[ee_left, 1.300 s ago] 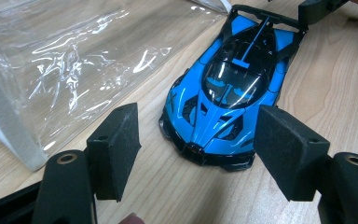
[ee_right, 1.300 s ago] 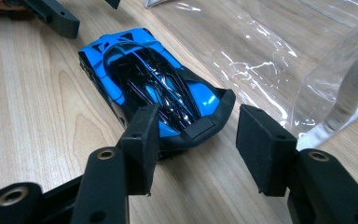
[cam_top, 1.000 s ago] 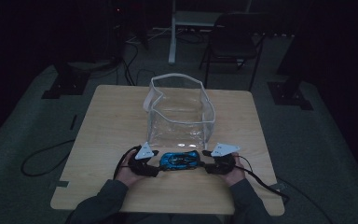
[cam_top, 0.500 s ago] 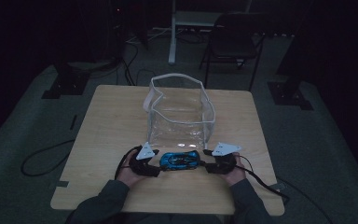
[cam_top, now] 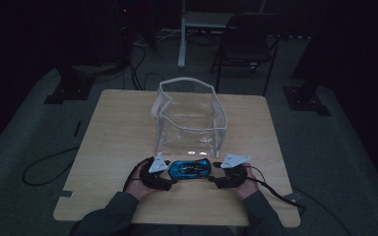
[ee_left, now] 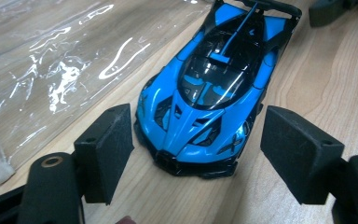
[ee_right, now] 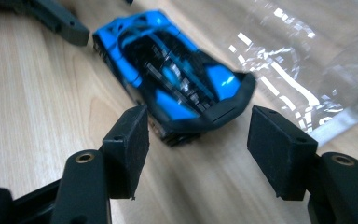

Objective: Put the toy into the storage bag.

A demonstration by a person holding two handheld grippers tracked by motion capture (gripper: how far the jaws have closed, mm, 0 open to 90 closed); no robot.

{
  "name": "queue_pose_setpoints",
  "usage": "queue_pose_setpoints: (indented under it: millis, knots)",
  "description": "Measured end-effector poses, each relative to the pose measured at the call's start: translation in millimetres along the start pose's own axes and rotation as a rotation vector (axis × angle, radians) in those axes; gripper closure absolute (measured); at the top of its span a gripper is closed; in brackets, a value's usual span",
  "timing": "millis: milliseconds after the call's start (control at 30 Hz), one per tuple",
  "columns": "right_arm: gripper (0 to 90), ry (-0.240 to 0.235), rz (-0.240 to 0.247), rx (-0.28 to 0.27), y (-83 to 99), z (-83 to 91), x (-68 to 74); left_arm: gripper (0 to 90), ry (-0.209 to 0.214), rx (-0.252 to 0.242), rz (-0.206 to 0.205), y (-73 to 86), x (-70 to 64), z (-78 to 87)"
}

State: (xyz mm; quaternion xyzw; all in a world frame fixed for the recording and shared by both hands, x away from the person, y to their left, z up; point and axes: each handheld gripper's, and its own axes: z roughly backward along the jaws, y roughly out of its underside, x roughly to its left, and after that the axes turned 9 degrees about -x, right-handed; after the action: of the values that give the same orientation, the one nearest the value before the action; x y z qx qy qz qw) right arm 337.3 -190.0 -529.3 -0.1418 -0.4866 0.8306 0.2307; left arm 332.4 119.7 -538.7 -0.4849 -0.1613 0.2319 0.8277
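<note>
The blue toy sports car (cam_top: 190,169) sits on the wooden table (cam_top: 118,128), just on the person's side of the clear plastic pouch (cam_top: 189,118), and both grippers are closing in on it from opposite ends. Its long axis runs across the table, parallel to the pouch's near wall.

The left gripper (ee_left: 196,154) faces the car's nose head-on, jaws spread wide, one pad (ee_left: 107,149) on either side of the front bumper and neither quite touching the body as far as the left gripper view tells. The right gripper (ee_right: 198,149) looks at the tail, jaws likewise apart, flanking the rear end with daylight on both sides.

So the car lies straight ahead of each gripper, lengthwise between them. The left one seems a touch nearer, its pads already level with the nose.

Room to move: the pouch's crinkled film lies flat on the table close beside the car on its far side, so the far pad of each gripper has little clearance there. The near side of the car is bare wood, open right down to the table edge. The pouch's mouth stands open above and behind the car, which looks like the likely way up and over.
</note>
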Motion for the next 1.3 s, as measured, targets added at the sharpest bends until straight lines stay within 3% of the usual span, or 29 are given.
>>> queue_pose_setpoints:
  millis: [167,300,400,733,833,933,1133,1300]
  knots:
    - [37.4,0.016,0.009,-0.006,-0.7,-1.1,1.1,23.8,-0.011,0.018,-0.032,0.8,-3.8,-2.9]
    - [36.3,-0.005,0.013,0.022,1.3,-4.7,2.0,22.0,-0.027,0.036,-0.056,1.1,-6.6,-5.7]
    - [37.2,0.01,0.022,0.046,3.1,-7.2,1.4,22.1,-0.038,0.041,-0.054,1.2,-5.7,-6.2]
    - [42.3,0.013,0.012,0.013,0.6,-4.3,-0.2,22.2,-0.046,0.008,-0.031,-2.0,0.4,-1.3]
    - [42.2,-0.002,0.017,0.052,2.8,-7.5,0.1,22.3,-0.047,0.018,-0.039,-1.7,-0.5,-2.0]
    - [43.4,0.008,0.029,0.088,5.6,-11.8,0.4,22.3,-0.051,0.062,-0.071,0.7,-4.0,-7.0]
    - [43.6,0.018,0.028,0.071,4.5,-10.8,-0.2,22.3,-0.061,0.066,-0.08,-0.6,-3.9,-7.9]
    - [43.5,0.027,-0.003,-0.02,-2.4,-3.0,-4.1,22.3,-0.068,0.041,-0.052,-4.0,3.2,-4.8]
